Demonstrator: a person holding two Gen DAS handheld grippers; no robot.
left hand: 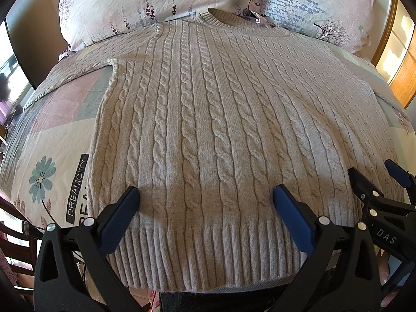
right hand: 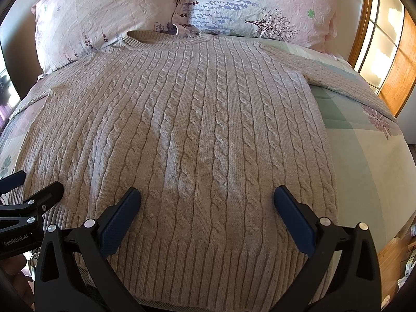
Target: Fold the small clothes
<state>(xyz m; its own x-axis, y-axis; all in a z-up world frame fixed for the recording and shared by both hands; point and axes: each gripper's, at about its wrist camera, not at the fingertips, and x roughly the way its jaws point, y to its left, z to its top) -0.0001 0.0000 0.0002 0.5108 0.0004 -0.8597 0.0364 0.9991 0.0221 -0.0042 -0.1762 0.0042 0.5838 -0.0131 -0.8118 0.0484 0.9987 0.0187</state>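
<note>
A beige cable-knit sweater [left hand: 208,119] lies flat and face up on the bed, collar toward the pillows, ribbed hem nearest me. It also fills the right wrist view [right hand: 197,130]. Its sleeves stretch out to the left [left hand: 78,70] and to the right [right hand: 345,78]. My left gripper [left hand: 206,195] is open and empty, hovering above the hem's left half. My right gripper [right hand: 207,195] is open and empty above the hem's right half. Each gripper shows at the edge of the other's view: the right one [left hand: 382,182] and the left one [right hand: 31,184].
Two floral pillows [left hand: 145,2] [right hand: 262,7] lie beyond the collar. The patterned bedsheet [left hand: 54,143] shows left and right [right hand: 371,156] of the sweater. A wooden-framed cabinet [right hand: 384,49] stands at the right. Dark chair slats [left hand: 15,247] are at lower left.
</note>
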